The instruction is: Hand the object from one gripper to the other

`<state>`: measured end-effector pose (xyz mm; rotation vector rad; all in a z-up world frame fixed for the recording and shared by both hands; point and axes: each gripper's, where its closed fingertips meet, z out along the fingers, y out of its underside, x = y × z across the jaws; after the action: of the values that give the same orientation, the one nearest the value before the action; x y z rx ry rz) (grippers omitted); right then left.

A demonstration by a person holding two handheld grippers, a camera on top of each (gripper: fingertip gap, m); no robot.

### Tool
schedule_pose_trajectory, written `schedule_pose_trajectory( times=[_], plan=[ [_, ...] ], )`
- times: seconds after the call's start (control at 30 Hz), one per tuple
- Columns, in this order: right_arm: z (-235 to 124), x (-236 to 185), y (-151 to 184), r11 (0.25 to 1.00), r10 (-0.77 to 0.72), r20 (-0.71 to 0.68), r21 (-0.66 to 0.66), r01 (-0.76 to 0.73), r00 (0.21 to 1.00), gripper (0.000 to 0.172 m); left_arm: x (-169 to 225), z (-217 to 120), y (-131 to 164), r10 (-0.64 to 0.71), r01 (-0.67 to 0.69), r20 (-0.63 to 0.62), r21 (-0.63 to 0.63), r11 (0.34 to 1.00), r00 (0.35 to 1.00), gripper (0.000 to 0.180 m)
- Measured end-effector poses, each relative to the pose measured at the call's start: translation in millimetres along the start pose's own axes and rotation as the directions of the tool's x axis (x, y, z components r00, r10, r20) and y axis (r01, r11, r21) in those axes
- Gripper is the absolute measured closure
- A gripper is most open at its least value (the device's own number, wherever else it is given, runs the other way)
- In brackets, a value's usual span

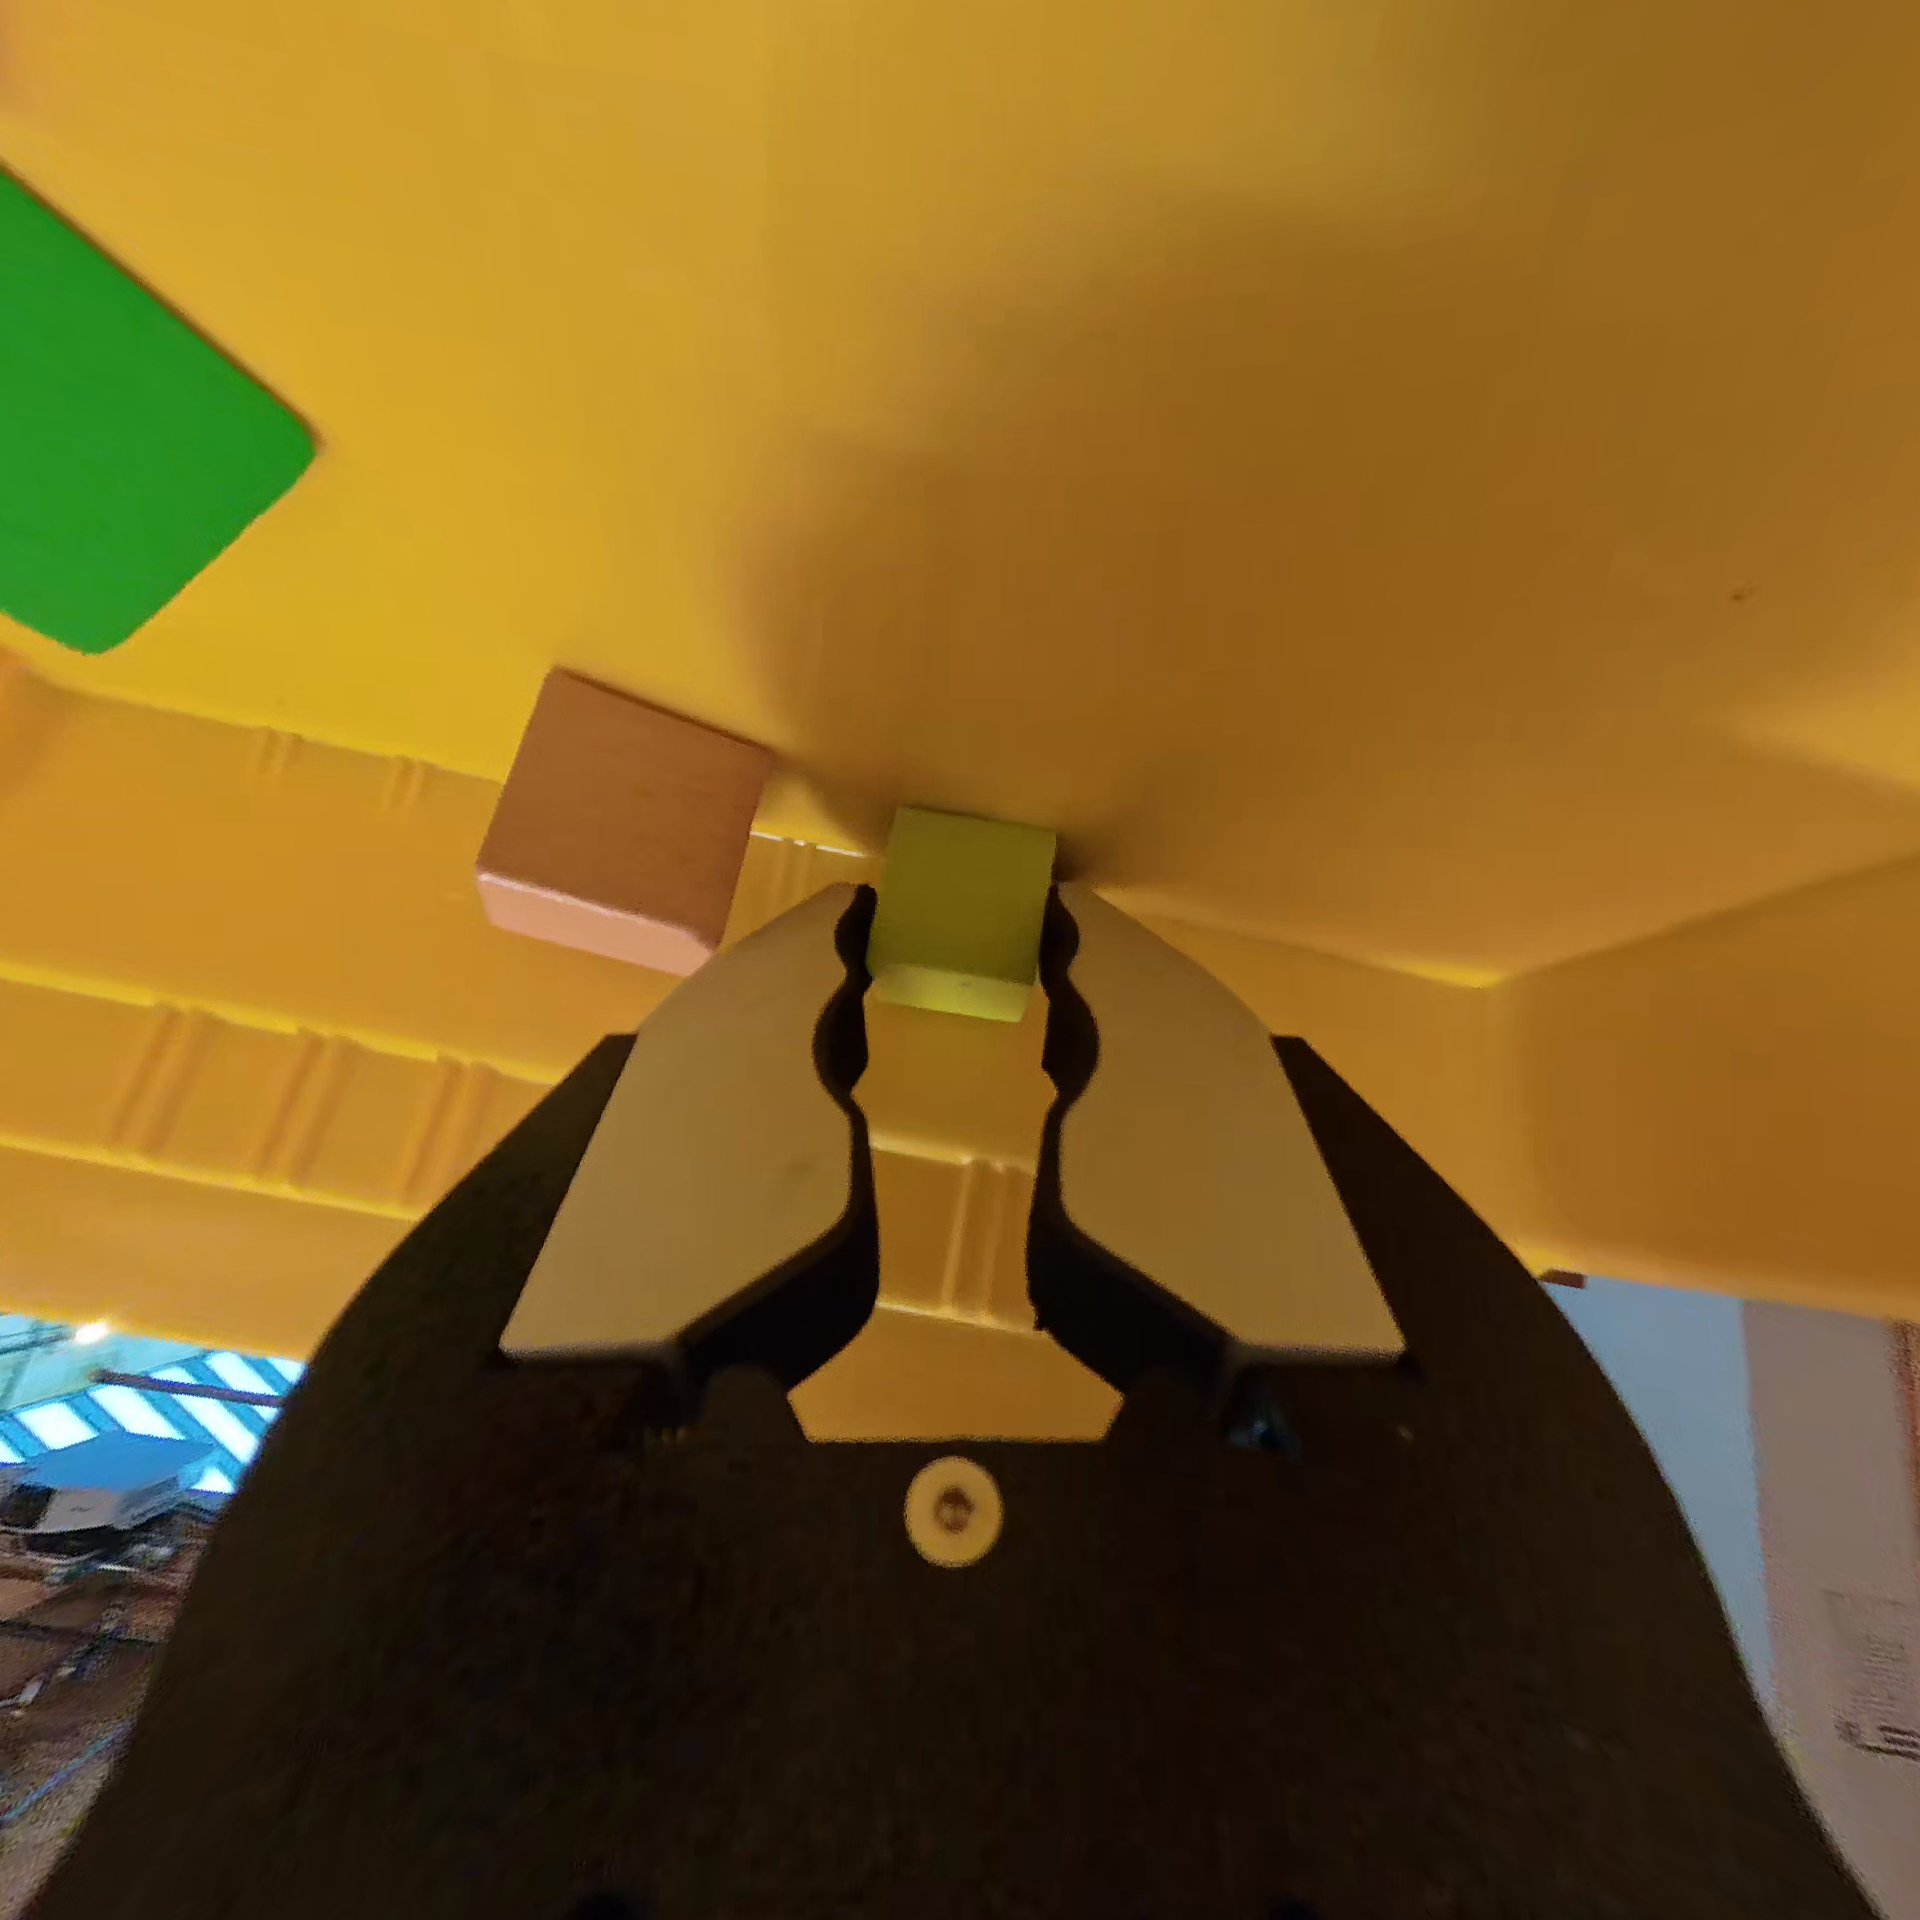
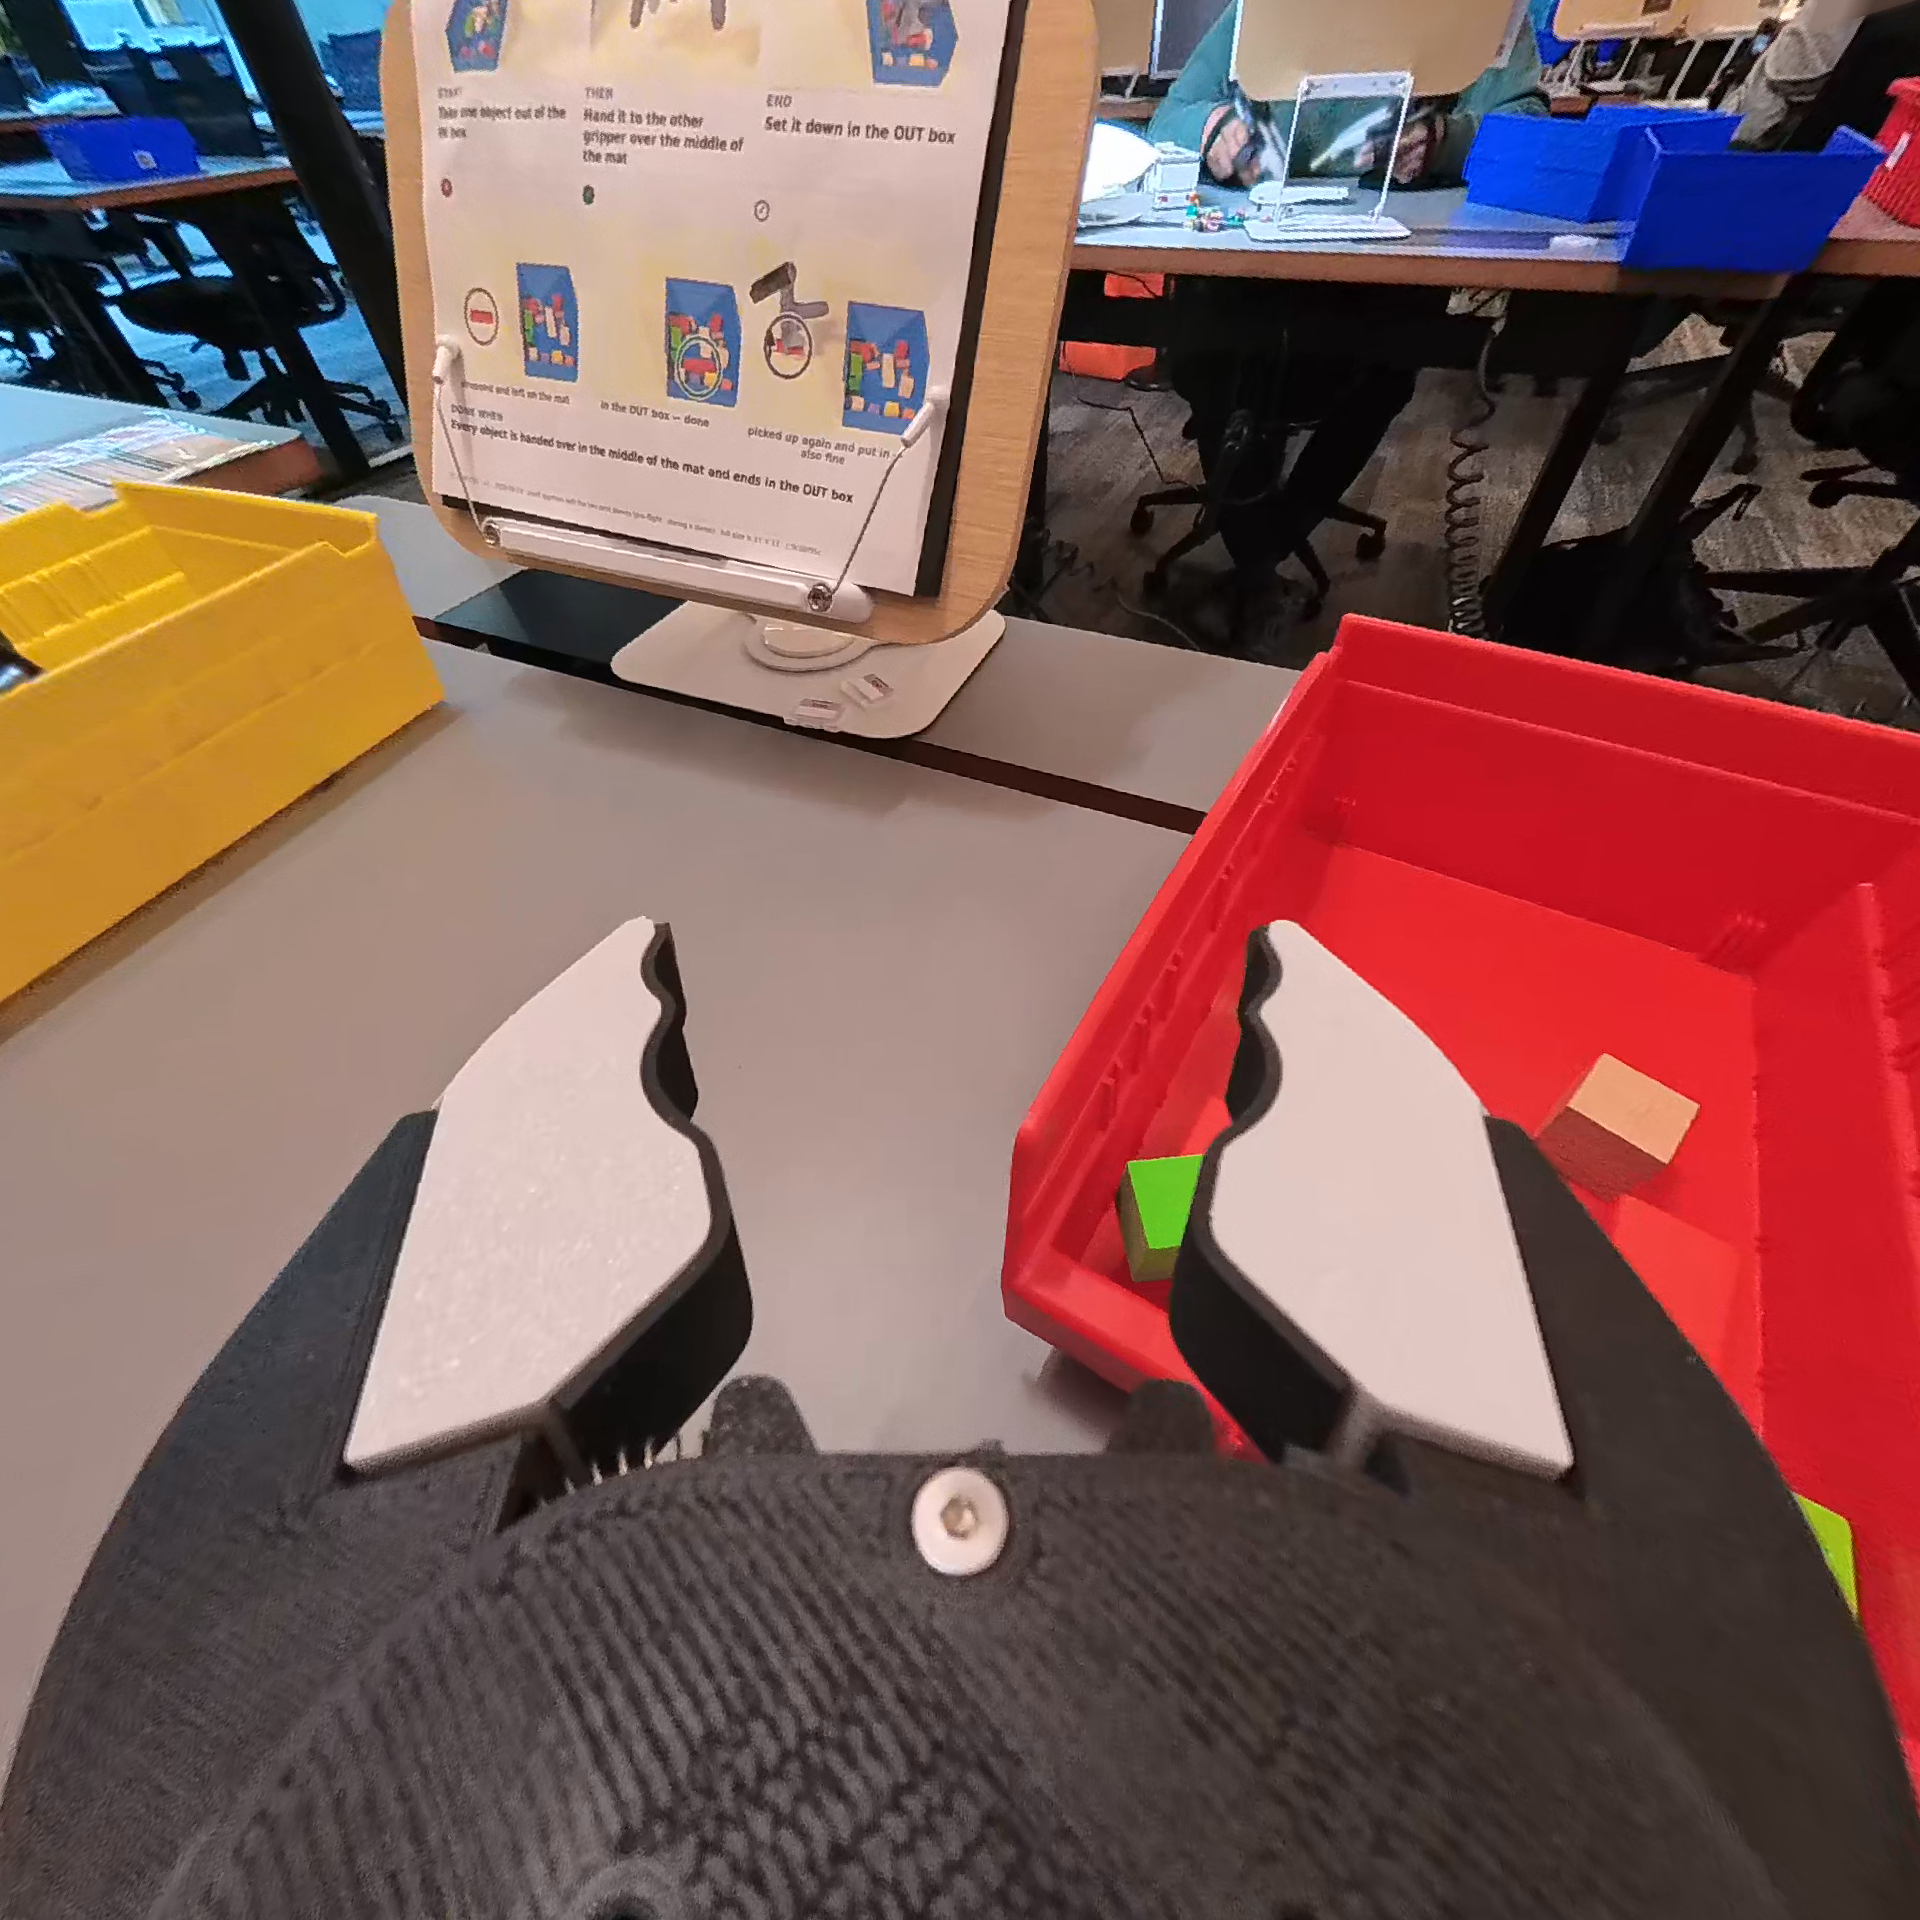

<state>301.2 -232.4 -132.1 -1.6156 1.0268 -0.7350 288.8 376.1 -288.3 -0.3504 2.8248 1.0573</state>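
Step in hand looks like the pickup, not the handover. The left gripper (image 1: 956, 904) is down inside the yellow plastic bin (image 1: 1039, 364), with its fingers (image 1: 769, 1060) on either side of a small yellow-green cube (image 1: 961, 904) that sits on the bin floor near the ribbed wall. The ridged pads look pressed against both side faces of the cube, so I read it as pinched but not lifted yet.

A tan wooden block (image 1: 623, 821) sits just beside the cube, close to the left finger. A green flat piece (image 1: 114, 416) lies farther off on the bin floor.

The right gripper (image 2: 961, 1049) is spread wide with nothing between its fingers, above the grey tabletop (image 2: 623, 883), next to the red plastic bin (image 2: 1558, 831). That bin already holds a bright green block (image 2: 1158, 1210) and a pale wooden cube (image 2: 1621, 1132).

Next move, as I judge it:
- Lift the cube straight up, clear of the tan block and the bin wall.
- Carry it over the open table between the bins.
- Present it with two free faces exposed, so the right gripper can close across them.
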Motion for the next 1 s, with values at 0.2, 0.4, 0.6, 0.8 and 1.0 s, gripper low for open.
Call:
schedule_pose_trajectory(
  times=[0.2, 0.4, 0.6, 0.8, 1.0],
  plan=[
    [-2, -3, -4, 1.0, 0.006, 0.009, 0.017, -0.006, 1.0, 0.07, 6, -31, -3, -0.178, 0.195, -0.103, 0.187, 0.963, 0.979, 0.152],
    [-4, -26, -20, 0.997, -0.005, 0.092, 0.08, -0.002, 0.996, 0.071, 19, -130, -18, -0.315, 0.41, -0.264, 0.63, 0.66, 0.912, 0.151],
    [-6, -116, -42, 0.986, -0.032, 0.439, 0.159, -0.042, 0.898, 0.086, 60, -285, -47, -0.129, 0.437, -0.433, 0.9, 0.001, 0.892, 0.152],
    [-24, -203, -57, 0.97, -0.076, 0.697, 0.216, -0.108, 0.713, 0.099, 115, -382, -79, 0.056, 0.347, -0.351, 0.868, -0.354, 0.935, 0.152],
    [-42, -247, -51, 0.982, -0.061, 0.828, 0.151, -0.117, 0.558, 0.104, 150, -424, -104, 0.071, 0.205, -0.196, 0.848, -0.488, 0.978, 0.152]
  ],
)
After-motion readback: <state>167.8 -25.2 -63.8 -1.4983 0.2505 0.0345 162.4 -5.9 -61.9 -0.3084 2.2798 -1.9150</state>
